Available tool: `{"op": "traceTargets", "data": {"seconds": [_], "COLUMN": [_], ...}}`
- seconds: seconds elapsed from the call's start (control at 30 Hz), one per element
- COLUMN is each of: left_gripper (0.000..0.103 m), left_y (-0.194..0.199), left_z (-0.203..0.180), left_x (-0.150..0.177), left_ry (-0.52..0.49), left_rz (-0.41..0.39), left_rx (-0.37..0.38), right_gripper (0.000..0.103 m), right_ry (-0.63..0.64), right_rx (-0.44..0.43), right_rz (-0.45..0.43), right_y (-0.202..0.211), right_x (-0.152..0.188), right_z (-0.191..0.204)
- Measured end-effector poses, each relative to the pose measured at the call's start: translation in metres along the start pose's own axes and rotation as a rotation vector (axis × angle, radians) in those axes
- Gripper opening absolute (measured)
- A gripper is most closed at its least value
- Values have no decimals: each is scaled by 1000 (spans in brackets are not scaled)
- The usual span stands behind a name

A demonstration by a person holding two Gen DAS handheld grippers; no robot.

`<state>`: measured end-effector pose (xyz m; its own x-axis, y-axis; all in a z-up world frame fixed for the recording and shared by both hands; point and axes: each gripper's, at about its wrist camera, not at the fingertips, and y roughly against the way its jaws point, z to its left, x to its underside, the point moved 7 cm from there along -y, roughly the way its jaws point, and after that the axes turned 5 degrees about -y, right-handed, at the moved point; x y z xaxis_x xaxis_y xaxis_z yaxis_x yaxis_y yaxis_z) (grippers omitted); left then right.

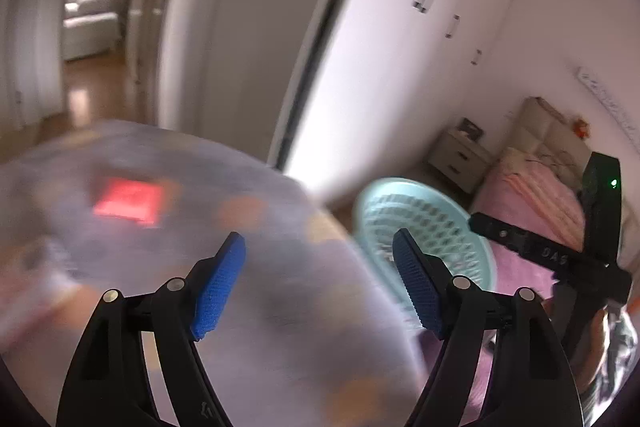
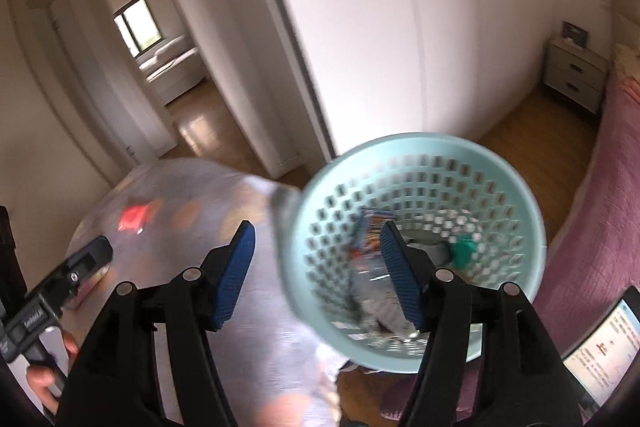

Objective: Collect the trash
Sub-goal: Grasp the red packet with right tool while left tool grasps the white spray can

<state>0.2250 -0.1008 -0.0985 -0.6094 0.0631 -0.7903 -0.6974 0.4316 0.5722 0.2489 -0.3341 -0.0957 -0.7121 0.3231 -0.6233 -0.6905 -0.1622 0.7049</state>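
A large translucent plastic bag [image 1: 160, 227] with faint orange spots fills the lower left of both views, blurred; a red item [image 1: 128, 203] shows through it. My left gripper [image 1: 318, 237] is open over the bag's right edge, with nothing pressed between its blue pads. A pale teal perforated basket [image 2: 420, 143] stands tilted beside the bag [image 2: 192, 227], with a colourful wrapper [image 2: 374, 231], a green scrap [image 2: 464, 251] and crumpled clear plastic [image 2: 376, 299] inside. My right gripper [image 2: 317, 227] is open; the basket's left rim runs between its fingers without touching the pads.
White wardrobe doors [image 2: 400, 27] stand behind, with a doorway [image 2: 168, 75] to another room at the left. A bed with a pink cover [image 2: 600, 207] lies on the right, a bedside cabinet [image 2: 576, 75] beyond it. A lit screen [image 2: 604, 343] sits at the lower right. The floor is wood.
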Motion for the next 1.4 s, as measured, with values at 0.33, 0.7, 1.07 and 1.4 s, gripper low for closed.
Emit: {"op": "traceTargets", "data": {"seconds": [0.33, 0.7, 1.07, 1.4], "left_gripper": [74, 79, 78, 52], "left_y": [87, 79, 59, 53], "left_z": [150, 209, 185, 191], "left_x": [17, 49, 67, 70], "left_ry": [58, 84, 7, 160], "left_rz": [10, 172, 253, 183], "left_rx": [-298, -248, -299, -272], "right_gripper": [61, 61, 61, 68], "right_ry": [194, 345, 437, 522], "right_rx": [-61, -163, -174, -153], "right_rz": [4, 78, 183, 235], "right_y": [-8, -62, -148, -192], "right_x": [8, 30, 45, 48], "right_z": [88, 184, 236, 256]}}
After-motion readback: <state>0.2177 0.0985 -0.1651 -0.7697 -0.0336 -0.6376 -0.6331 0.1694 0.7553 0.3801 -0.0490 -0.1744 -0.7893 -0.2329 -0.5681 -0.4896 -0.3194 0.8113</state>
